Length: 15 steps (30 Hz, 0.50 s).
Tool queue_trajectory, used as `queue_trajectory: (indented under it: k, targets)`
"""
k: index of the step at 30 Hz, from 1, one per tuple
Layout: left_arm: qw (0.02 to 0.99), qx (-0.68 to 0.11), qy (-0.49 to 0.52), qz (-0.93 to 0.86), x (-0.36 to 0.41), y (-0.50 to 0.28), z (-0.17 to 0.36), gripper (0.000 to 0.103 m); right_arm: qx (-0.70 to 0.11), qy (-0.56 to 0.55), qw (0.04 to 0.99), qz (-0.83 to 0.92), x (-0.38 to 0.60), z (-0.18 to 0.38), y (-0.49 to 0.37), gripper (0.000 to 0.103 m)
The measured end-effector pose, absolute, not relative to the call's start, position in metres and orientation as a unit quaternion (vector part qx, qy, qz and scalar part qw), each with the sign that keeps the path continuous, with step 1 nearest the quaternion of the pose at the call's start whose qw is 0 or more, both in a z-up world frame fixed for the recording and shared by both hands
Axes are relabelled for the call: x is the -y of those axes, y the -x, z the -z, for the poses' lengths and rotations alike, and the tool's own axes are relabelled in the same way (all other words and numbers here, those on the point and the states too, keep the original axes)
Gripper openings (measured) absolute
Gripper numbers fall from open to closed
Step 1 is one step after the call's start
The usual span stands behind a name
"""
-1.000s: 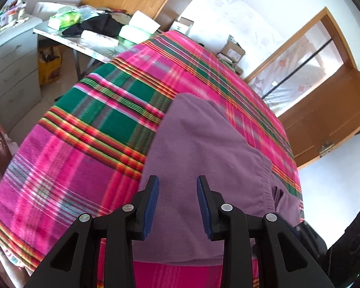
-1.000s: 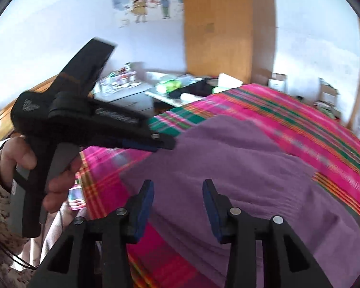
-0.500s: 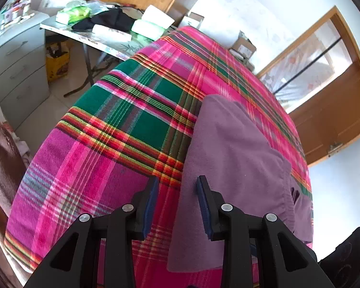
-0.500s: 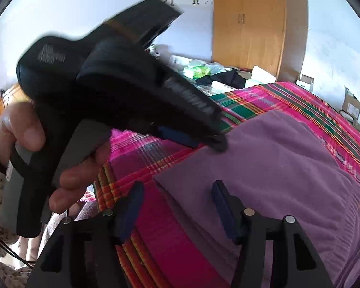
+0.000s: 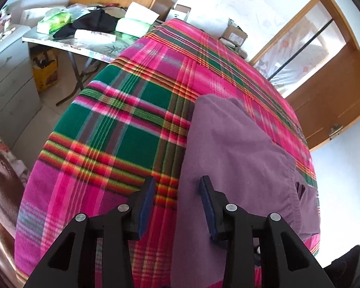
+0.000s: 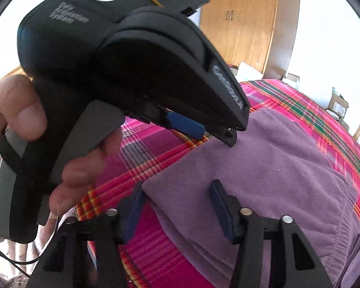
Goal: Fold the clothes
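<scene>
A folded purple garment [image 5: 232, 148] with an elastic waistband lies flat on a pink and green plaid blanket [image 5: 112, 124]. My left gripper [image 5: 177, 178] hovers low over the garment's left edge, which runs between its jaws. Those jaws are opening and the blue pads [image 5: 145, 206] are clear of the cloth. In the right wrist view the left gripper [image 6: 216, 133] fills the upper left, held by a hand [image 6: 24, 117], its tip just over the garment [image 6: 276, 168]. My right gripper [image 6: 177, 183] straddles the garment's near corner, its jaws closing but apart from the cloth.
A cluttered folding table [image 5: 84, 40] and white drawers [image 5: 9, 79] stand left of the bed. Cardboard boxes [image 5: 235, 36] sit beyond its far end. A wooden door [image 5: 336, 88] is at the right and a wooden wardrobe [image 6: 240, 24] is at the back.
My left gripper slid from over the garment's middle to its left edge and its jaws widened. My right gripper came down to the near corner, and the left gripper now looms larger in its view.
</scene>
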<state>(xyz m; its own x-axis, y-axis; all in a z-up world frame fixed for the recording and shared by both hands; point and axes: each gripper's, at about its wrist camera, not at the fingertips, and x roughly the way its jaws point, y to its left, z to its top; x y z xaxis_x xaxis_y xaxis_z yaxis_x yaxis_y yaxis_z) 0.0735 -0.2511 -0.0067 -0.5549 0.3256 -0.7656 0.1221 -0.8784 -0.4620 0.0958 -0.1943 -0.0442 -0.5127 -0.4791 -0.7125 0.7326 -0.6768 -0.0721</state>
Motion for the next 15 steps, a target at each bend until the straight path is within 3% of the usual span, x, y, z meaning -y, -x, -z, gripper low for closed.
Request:
queue_trajectory:
  k: [5, 10, 15]
  targets:
    - [0.067, 0.236, 0.469, -0.849, 0.246, -0.063, 0.007, 0.04, -0.185, -0.341, 0.35, 0.853, 0.191, 0.044, -0.096, 0.046]
    - [0.075, 0.239, 0.474, -0.844, 0.245, -0.057, 0.007, 0.04, -0.176, -0.342, 0.343, 0.857, 0.185, 0.043, -0.094, 0.03]
    - [0.076, 0.235, 0.479, -0.842, 0.244, -0.055, 0.006, 0.04, -0.169, -0.343, 0.342, 0.858, 0.18, 0.042, -0.093, 0.022]
